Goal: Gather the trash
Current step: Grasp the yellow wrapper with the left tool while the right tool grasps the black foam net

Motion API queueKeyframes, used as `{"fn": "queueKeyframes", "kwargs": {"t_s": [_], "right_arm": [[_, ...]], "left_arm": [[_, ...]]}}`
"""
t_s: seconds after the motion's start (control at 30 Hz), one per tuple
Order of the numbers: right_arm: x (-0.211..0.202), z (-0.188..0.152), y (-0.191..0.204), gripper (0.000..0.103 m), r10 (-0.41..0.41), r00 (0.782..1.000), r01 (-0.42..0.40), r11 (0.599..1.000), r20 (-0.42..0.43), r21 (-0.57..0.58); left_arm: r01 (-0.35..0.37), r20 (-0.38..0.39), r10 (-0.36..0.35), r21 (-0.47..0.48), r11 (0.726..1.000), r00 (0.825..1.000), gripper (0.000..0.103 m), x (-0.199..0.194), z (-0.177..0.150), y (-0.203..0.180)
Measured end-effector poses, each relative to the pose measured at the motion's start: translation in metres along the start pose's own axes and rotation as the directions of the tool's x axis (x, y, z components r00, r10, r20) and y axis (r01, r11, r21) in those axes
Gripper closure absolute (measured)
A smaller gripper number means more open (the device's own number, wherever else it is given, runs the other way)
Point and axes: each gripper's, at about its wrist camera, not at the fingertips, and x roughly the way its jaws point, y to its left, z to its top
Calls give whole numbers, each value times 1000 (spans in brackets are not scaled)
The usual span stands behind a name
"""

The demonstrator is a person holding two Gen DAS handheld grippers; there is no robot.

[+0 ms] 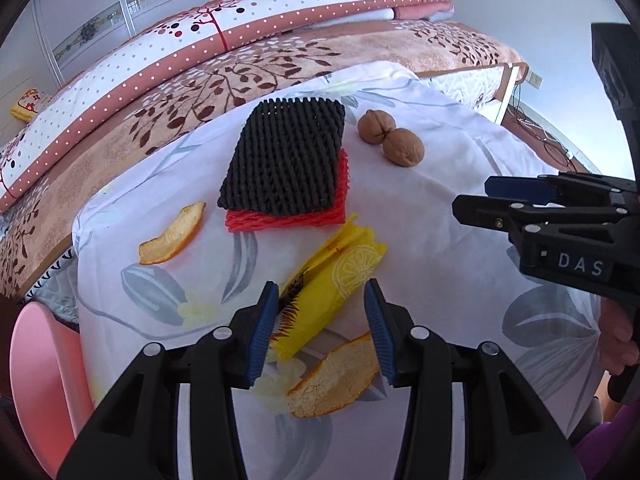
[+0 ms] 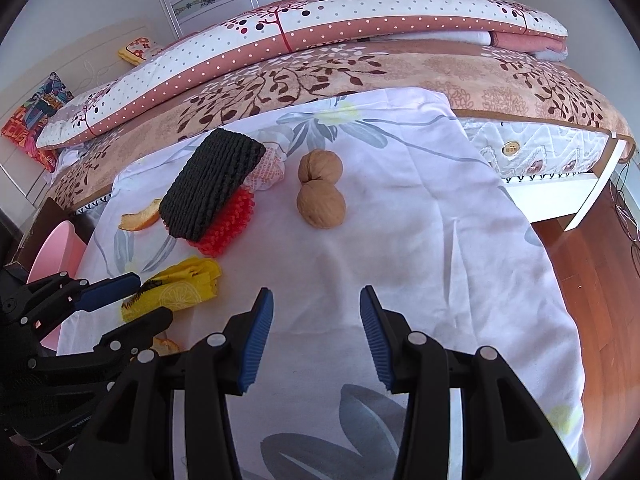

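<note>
Hovering with the left gripper (image 1: 322, 328) over the near end of the cloth, jaws standing wide and gripping nothing, blue pads straddling the yellow wrapper (image 1: 332, 280) without pressing on it

Lying just under the right-hand pad: a piece of orange peel (image 1: 332, 380), pith side up, touching the wrapper's near end

Waiting beside it with the right gripper (image 2: 316, 336), jaws likewise apart and empty, only bare flowered cloth (image 2: 420, 248) between the pads

Moving outward from there: two walnuts (image 2: 320, 188) sitting against each other ahead of the right gripper, well clear of its pads; a black foam net (image 1: 284, 160) resting on top of a red foam net (image 1: 320, 216) further up the cloth; a crumpled white wrapper with red print (image 2: 268, 172) tucked just behind the nets, showing only from the right wrist; a second orange peel (image 1: 172, 236) off toward the left edge

Showing at the left edge of the cloth, below its level: a pink bin (image 1: 44, 360), probably meant for the trash, its inside hidden

Judging progress as barely begun: every scrap in view lying loose on the cloth, nothing lifted, nothing visibly binned

Looking like the first pick, left jaws lining up on the yellow wrapper or the peel beside it, all remaining pieces yet to be gathered
</note>
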Motion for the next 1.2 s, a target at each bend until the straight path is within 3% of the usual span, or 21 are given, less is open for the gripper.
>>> {"fn": "queueKeyframes", "kwargs": {"t_s": [0.33,0.37,0.4,0.6,0.8,1.2], "right_arm": [[5,1,4,58,-9,1000,9,1000,-15,-4],[6,2,4,58,-10,1000,10,1000,-15,-5],[6,2,5,58,-9,1000,9,1000,-14,-6],[6,11,14,58,14,1000,-14,1000,-2,-8],[6,29,34,58,88,996,-88,996,20,-5],[41,67,65,58,224,975,-222,970,-10,104]], "left_arm": [[15,4,-15,-6,1000,1000,60,13,5,-1],[16,8,-16,-7,1000,1000,73,13,4,-1],[22,7,-22,-12,1000,1000,78,13,4,0],[60,48,-55,-106,993,997,92,-1,-3,15],[100,63,-90,-181,978,994,93,-16,-15,27],[75,127,-35,-320,945,991,93,-48,-39,64]]}}
